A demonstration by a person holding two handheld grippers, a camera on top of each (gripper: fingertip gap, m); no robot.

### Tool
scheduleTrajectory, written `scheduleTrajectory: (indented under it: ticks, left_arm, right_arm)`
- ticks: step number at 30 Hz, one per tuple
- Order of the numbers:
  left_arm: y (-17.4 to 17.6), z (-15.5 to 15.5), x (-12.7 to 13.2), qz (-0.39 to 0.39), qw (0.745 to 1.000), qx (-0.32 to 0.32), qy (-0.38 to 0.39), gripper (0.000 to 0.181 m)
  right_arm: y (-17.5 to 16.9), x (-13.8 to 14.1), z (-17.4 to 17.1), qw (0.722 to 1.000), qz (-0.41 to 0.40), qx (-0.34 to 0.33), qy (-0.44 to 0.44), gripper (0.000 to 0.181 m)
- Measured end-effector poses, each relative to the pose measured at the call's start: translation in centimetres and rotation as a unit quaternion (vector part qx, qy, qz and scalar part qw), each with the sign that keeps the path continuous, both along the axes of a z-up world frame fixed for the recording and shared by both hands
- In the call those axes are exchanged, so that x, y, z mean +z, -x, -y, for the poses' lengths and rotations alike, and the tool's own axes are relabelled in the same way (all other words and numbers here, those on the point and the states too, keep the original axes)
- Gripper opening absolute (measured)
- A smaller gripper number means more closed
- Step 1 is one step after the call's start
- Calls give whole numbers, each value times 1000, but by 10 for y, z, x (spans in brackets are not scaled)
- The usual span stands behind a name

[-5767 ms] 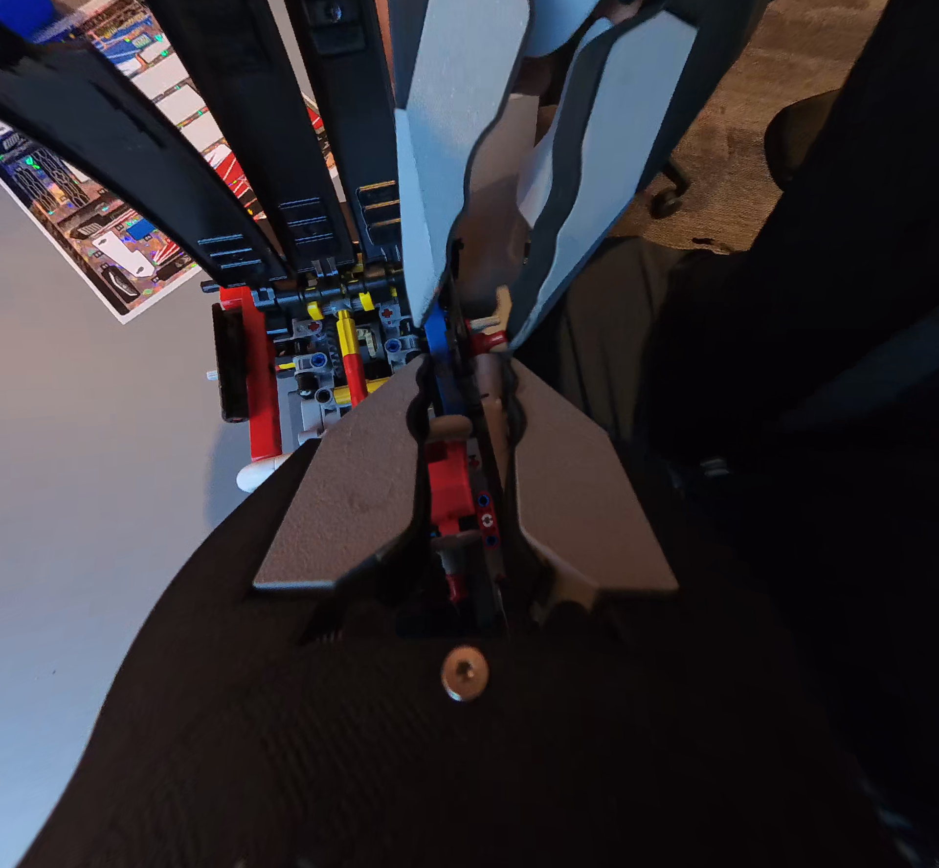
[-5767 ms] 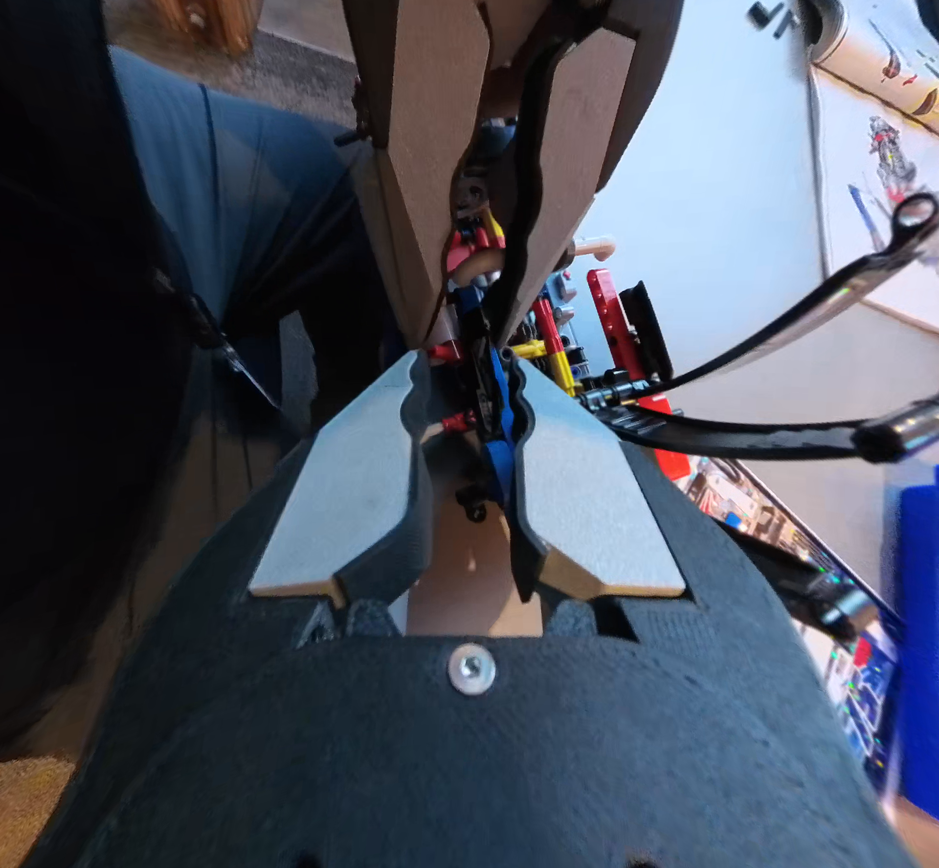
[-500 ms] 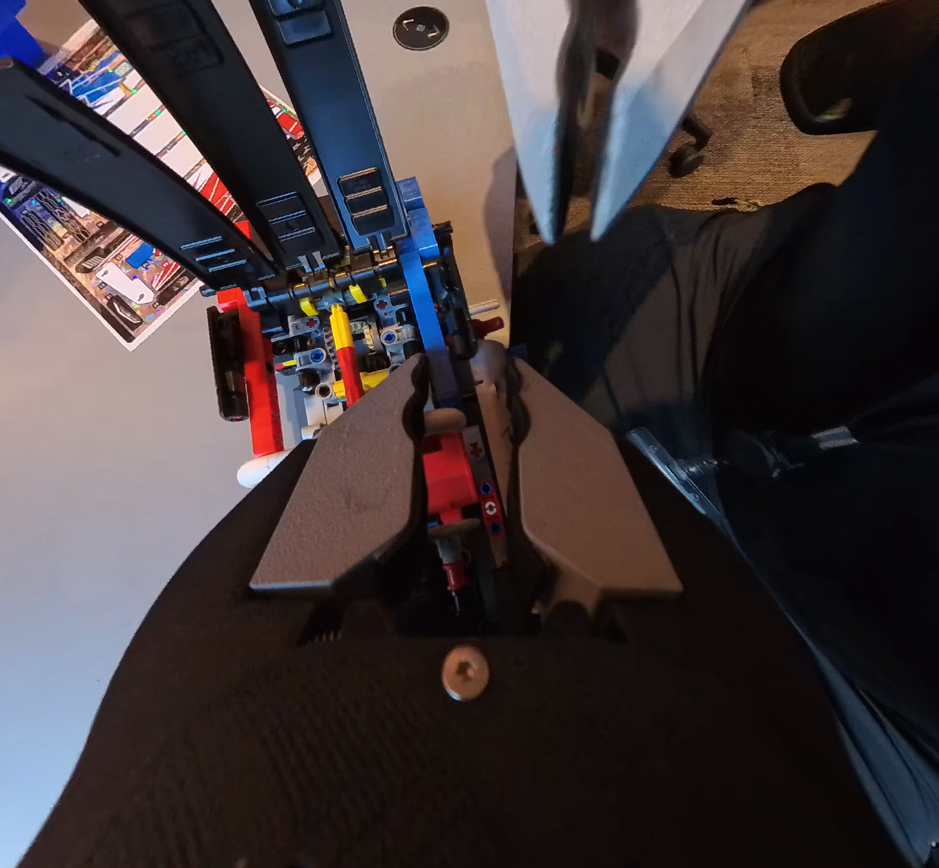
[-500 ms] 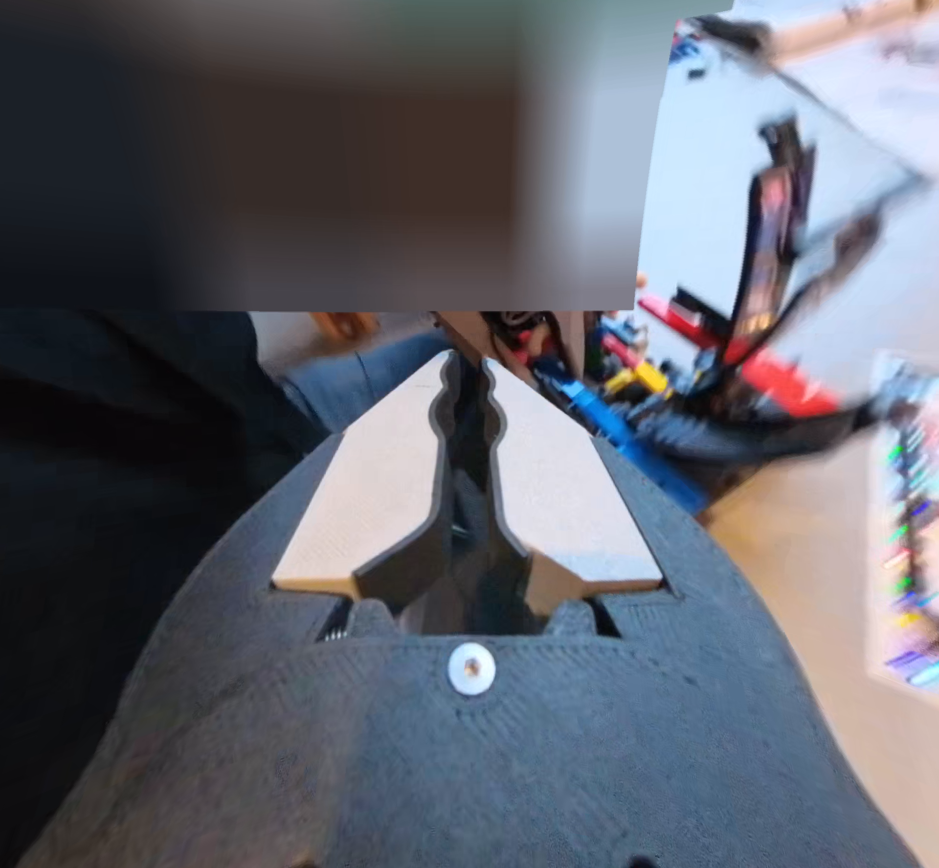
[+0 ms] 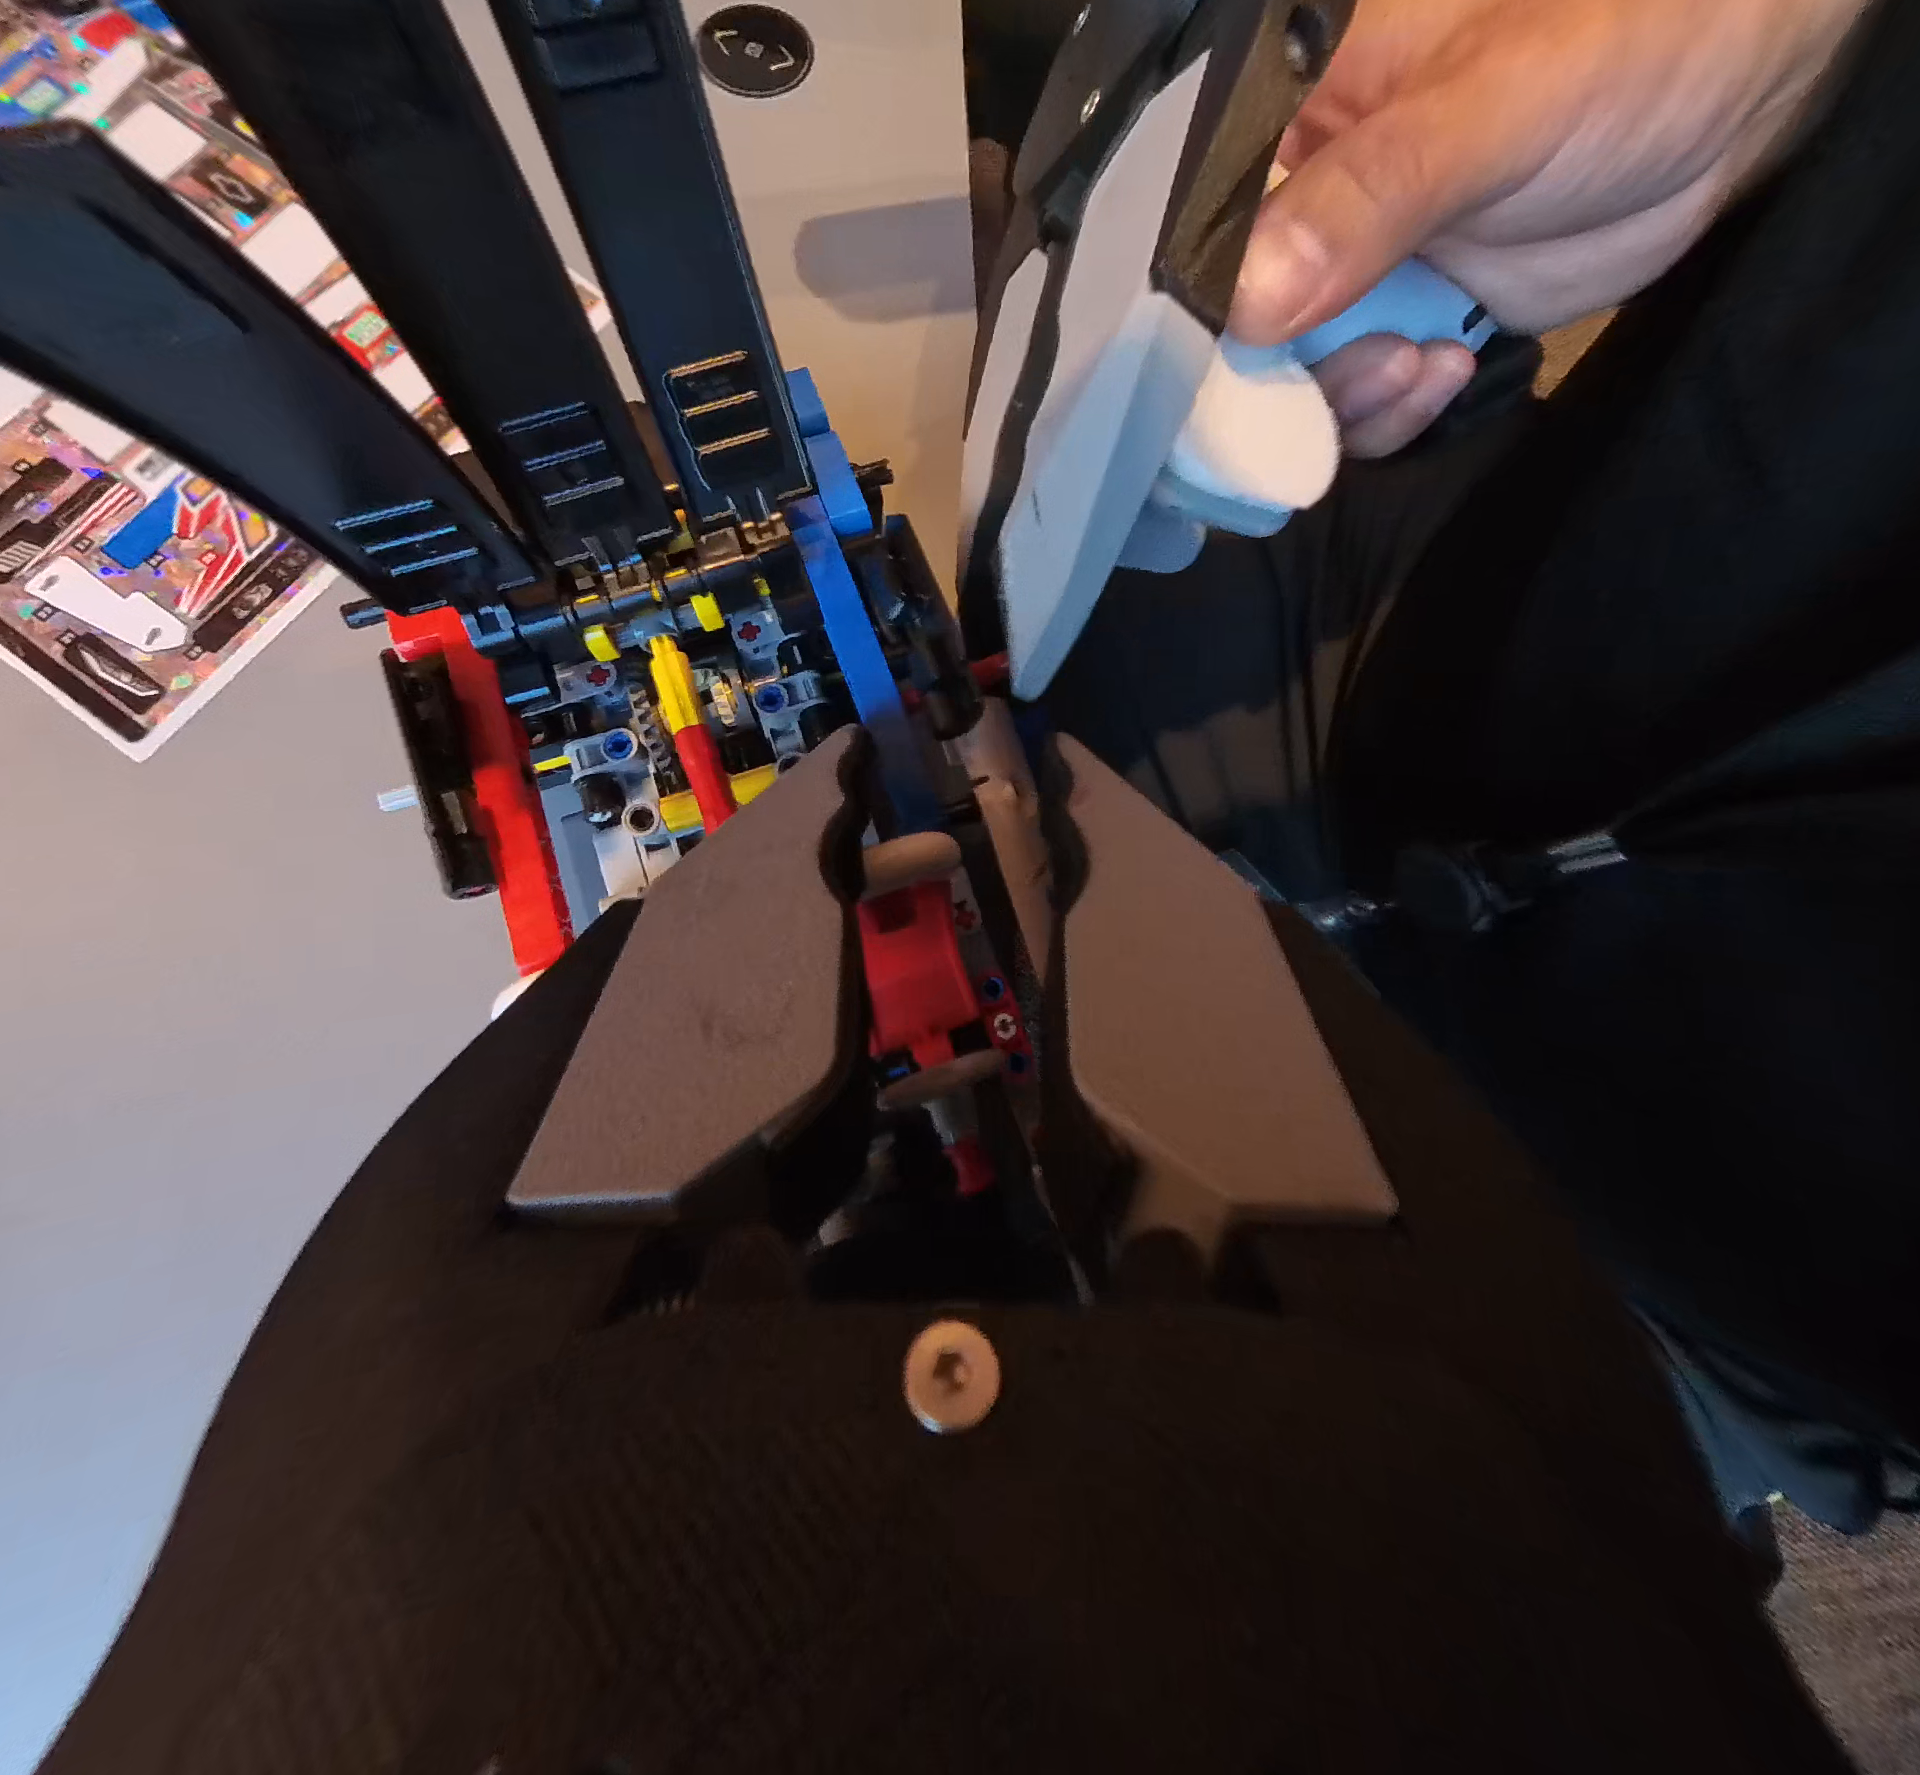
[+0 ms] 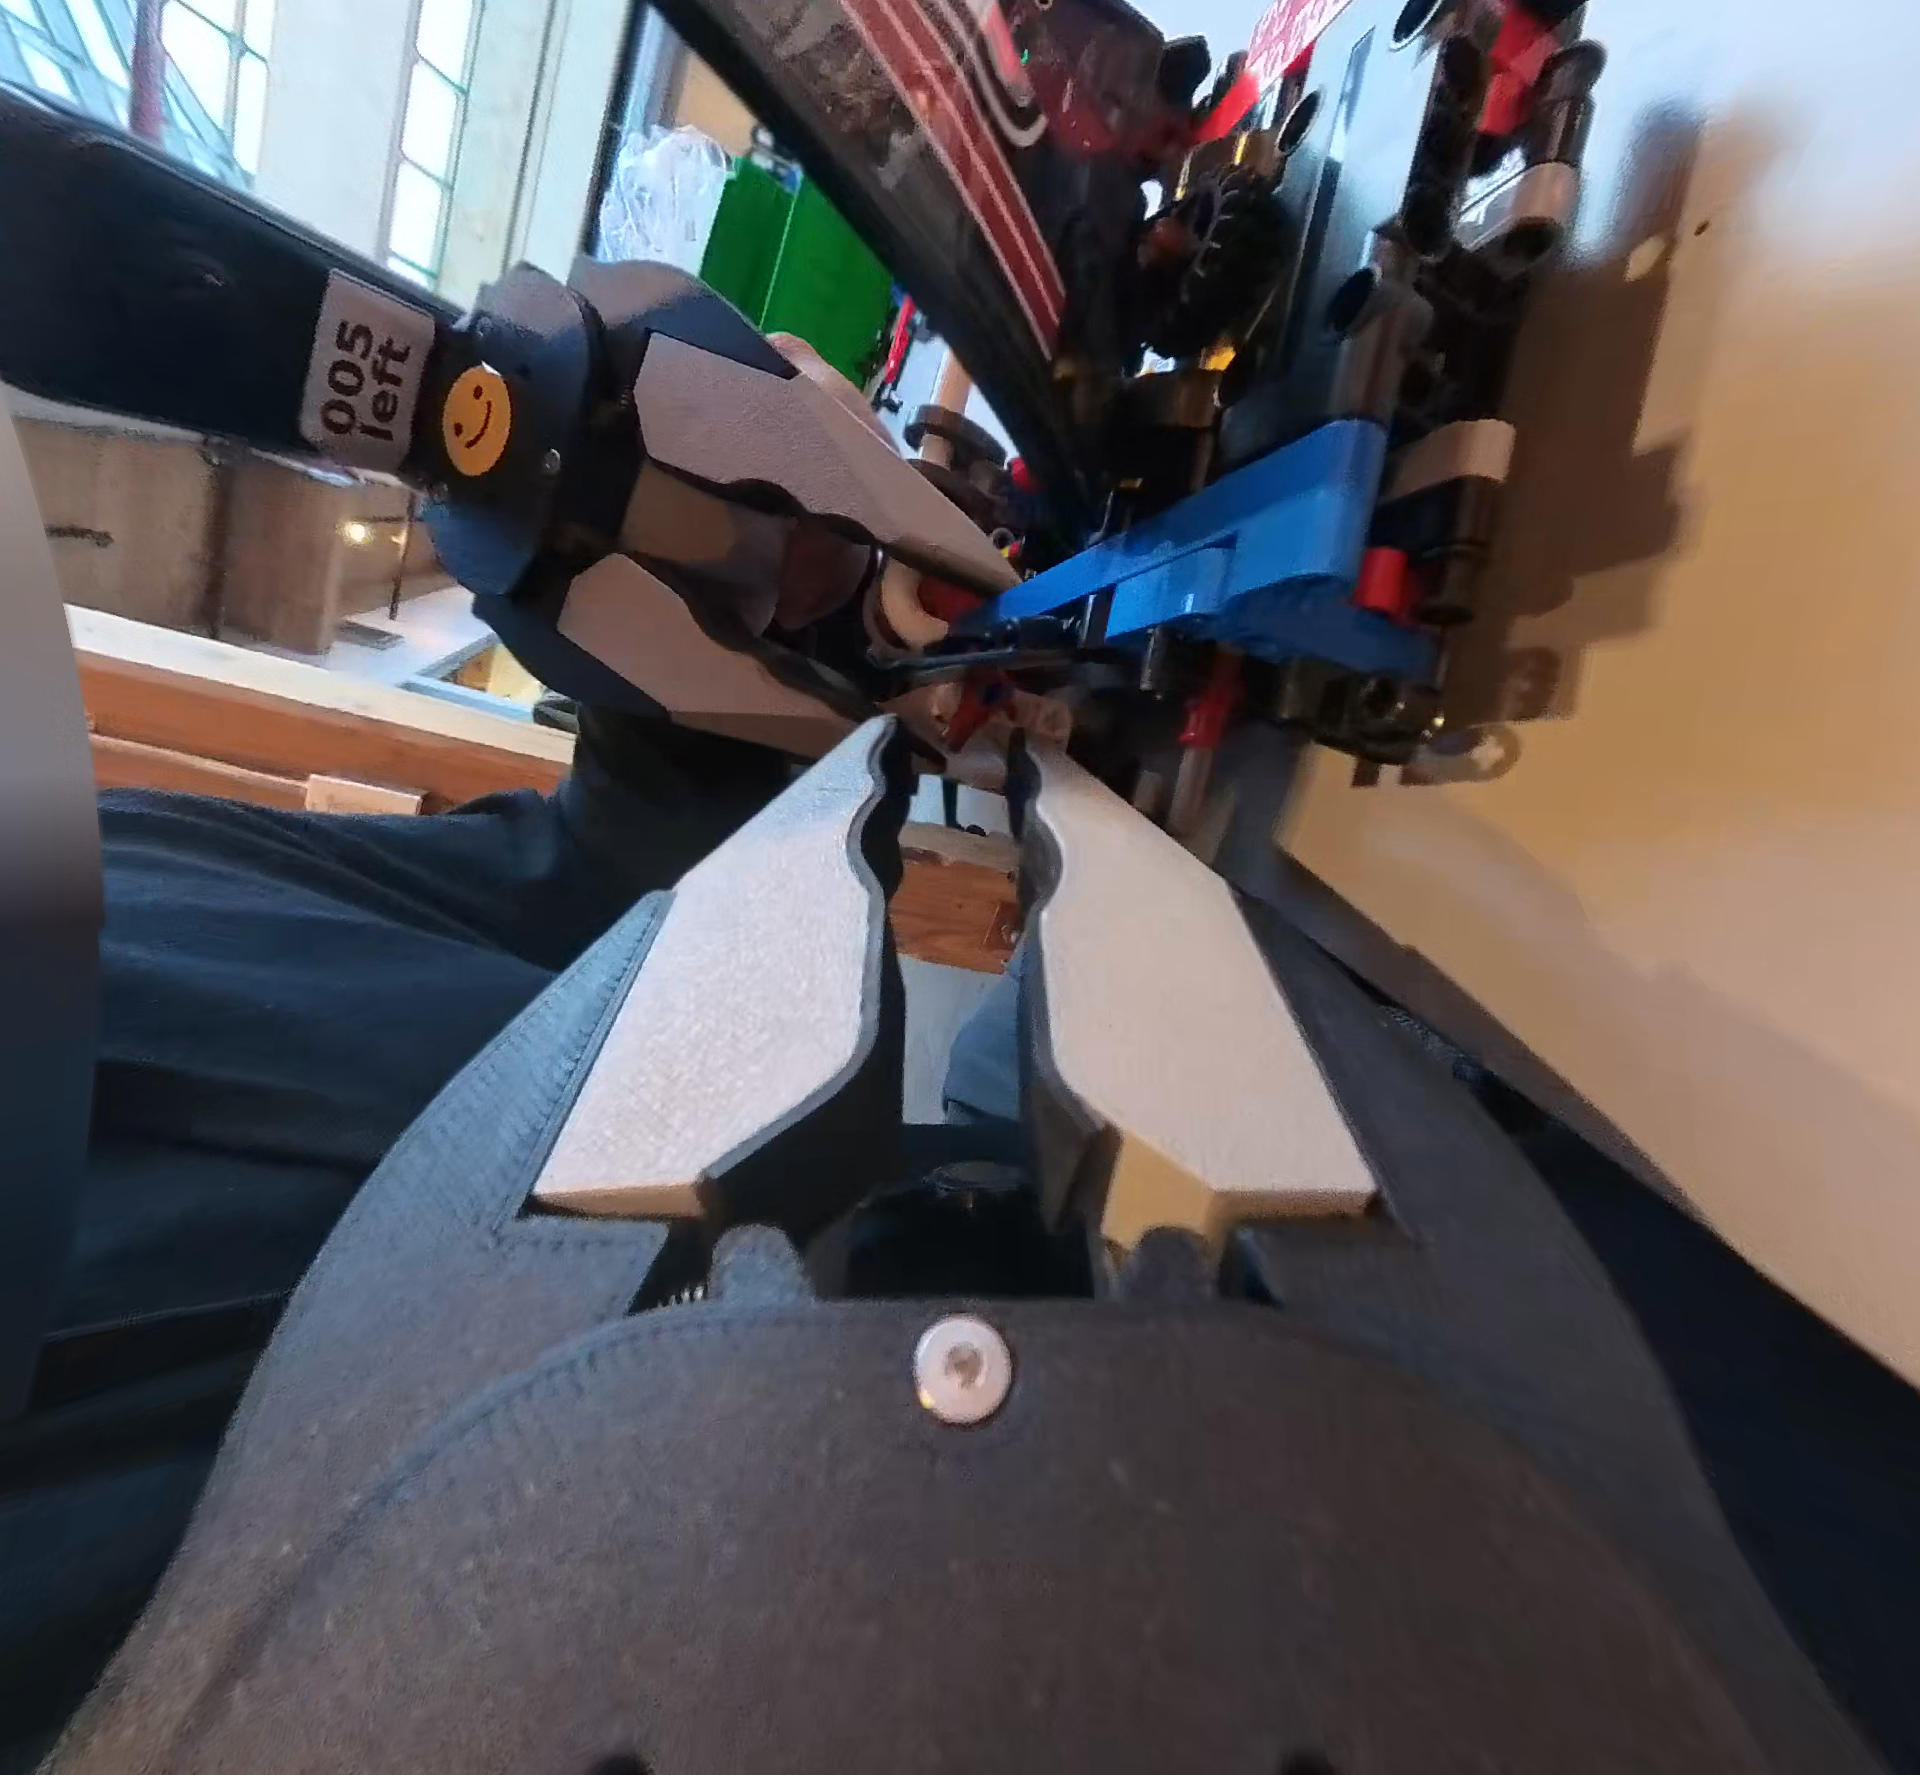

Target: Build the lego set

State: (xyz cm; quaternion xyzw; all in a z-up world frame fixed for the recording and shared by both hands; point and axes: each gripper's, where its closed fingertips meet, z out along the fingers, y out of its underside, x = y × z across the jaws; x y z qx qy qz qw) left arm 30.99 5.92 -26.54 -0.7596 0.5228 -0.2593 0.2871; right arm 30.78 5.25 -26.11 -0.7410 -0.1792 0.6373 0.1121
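Black curved panels rise from the lego model [image 5: 665, 686], which the left tool [image 5: 951, 769] pinches by its red-and-blue side, off the table [image 5: 156, 998] edge; the right tool [image 5: 1029, 645] noses in beside it; a hand [image 5: 1538, 136] squeezes its trigger. Right wrist view: right tool [image 6: 951, 749] slightly spread, empty, near a small red pin [image 6: 971, 702] under the blue beam [image 6: 1226, 562]; seating it calls for closing squarely.
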Motion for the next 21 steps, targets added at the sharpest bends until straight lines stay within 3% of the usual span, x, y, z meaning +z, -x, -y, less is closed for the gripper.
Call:
scheduleTrajectory:
  ticks: [6, 16, 21]
  left_arm:
    - [1, -2, 1, 13, 1000, -11, 3, 26]
    - [18, -14, 12, 33, 997, 9, 67, 16]
    - [17, -14, 5, -13, 996, -15, 91, 16]
  right_arm:
    - [2, -2, -1, 1000, -11, -7, 13, 9]
    - [4, -6, -4, 996, -5, -36, -86, 3]
    - [4, -5, -6, 996, -31, -46, -74, 4]
